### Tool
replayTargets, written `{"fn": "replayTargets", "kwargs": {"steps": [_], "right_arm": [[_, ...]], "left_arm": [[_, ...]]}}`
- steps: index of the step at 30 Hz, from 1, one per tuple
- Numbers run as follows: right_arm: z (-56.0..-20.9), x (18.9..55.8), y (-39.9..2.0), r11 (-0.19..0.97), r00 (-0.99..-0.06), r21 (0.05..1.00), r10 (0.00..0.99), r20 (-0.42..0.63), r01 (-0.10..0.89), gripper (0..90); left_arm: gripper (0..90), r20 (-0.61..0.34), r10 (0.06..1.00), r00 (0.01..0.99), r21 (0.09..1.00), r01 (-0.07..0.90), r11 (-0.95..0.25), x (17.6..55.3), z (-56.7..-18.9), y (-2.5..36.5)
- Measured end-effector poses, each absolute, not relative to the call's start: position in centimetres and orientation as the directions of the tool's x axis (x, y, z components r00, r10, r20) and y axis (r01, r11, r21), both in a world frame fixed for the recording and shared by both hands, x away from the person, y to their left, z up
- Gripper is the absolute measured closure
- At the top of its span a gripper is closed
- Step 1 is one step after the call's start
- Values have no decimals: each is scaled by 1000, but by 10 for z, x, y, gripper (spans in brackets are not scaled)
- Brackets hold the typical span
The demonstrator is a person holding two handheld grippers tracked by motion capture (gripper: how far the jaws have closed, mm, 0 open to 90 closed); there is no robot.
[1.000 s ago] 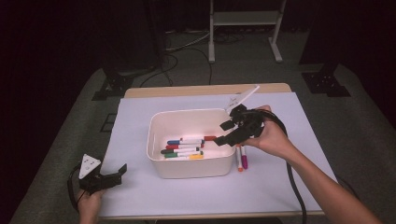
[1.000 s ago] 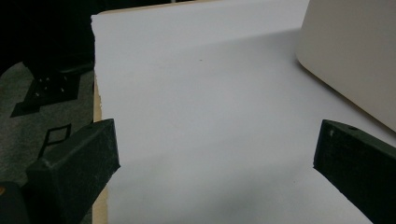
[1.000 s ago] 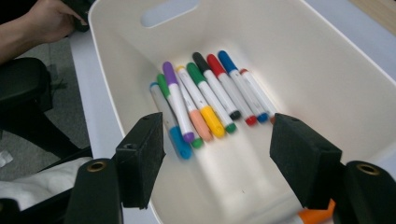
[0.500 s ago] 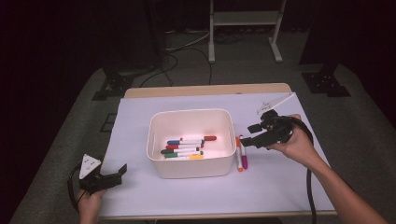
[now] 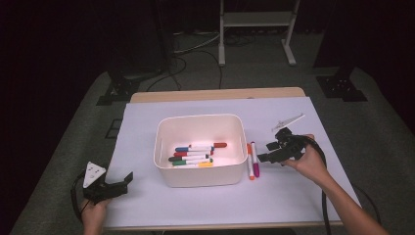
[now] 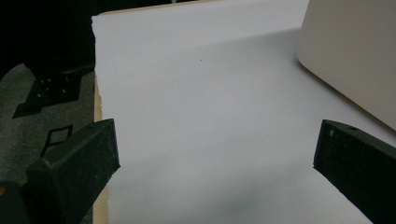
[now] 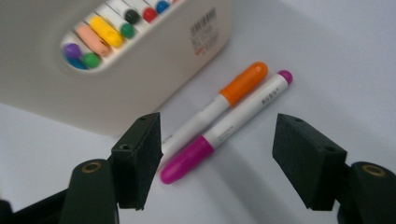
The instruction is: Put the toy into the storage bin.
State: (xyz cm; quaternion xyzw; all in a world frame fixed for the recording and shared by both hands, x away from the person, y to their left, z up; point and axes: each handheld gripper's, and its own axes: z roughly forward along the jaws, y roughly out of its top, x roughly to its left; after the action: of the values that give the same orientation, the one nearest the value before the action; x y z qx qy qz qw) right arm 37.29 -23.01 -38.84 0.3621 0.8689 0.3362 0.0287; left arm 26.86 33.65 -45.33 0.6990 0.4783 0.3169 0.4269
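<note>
A white bin [image 5: 200, 174] in the middle of the table holds several coloured markers [image 5: 195, 155]. Right of it, an orange-capped marker [image 5: 249, 160] and a magenta-capped marker [image 5: 255, 158] lie side by side on the white sheet. My right gripper [image 5: 268, 157] hovers just right of those two, open and empty. In the right gripper view the orange marker [image 7: 219, 102] and magenta marker [image 7: 224, 130] lie between and ahead of my jaws, beside the bin [image 7: 112, 79]. My left gripper [image 5: 120, 183] rests open and empty at the front left corner, with bare sheet ahead of it.
The white sheet [image 5: 293, 191] covers a wooden table, whose back edge [image 5: 215, 94] shows. A metal stand [image 5: 257, 29] and cables lie on the floor behind. In the left gripper view, the bin's wall [image 6: 355, 56] is at the right and the table's left edge [image 6: 96, 116] is close.
My right gripper has drawn back from over the bin, moved right and come down toward the two markers on the sheet. The left gripper has not moved.
</note>
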Motion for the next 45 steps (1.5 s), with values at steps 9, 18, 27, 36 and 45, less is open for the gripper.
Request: {"fn": "replayTargets", "kwargs": {"steps": [9, 18, 27, 36, 45], "right_arm": [[-411, 382, -216, 501, -702, 598, 696, 151, 626, 330], [-428, 390, -206, 492, -669, 577, 731, 132, 652, 355], [-436, 390, -214, 486, -631, 552, 769, 98, 678, 401], [-437, 379, -250, 460, -575, 540, 816, 55, 705, 587], [-436, 379, -255, 451, -551, 533, 834, 34, 716, 751]], "left_arm": [[0, 33, 938, 344, 900, 397, -177, 268, -453, 337], [0, 31, 939, 342, 901, 398, -174, 269, -453, 337], [0, 31, 939, 343, 901, 397, -175, 269, -453, 337], [0, 37, 939, 341, 899, 399, -180, 269, -453, 336], [0, 32, 940, 340, 901, 398, -175, 268, -453, 337]]}}
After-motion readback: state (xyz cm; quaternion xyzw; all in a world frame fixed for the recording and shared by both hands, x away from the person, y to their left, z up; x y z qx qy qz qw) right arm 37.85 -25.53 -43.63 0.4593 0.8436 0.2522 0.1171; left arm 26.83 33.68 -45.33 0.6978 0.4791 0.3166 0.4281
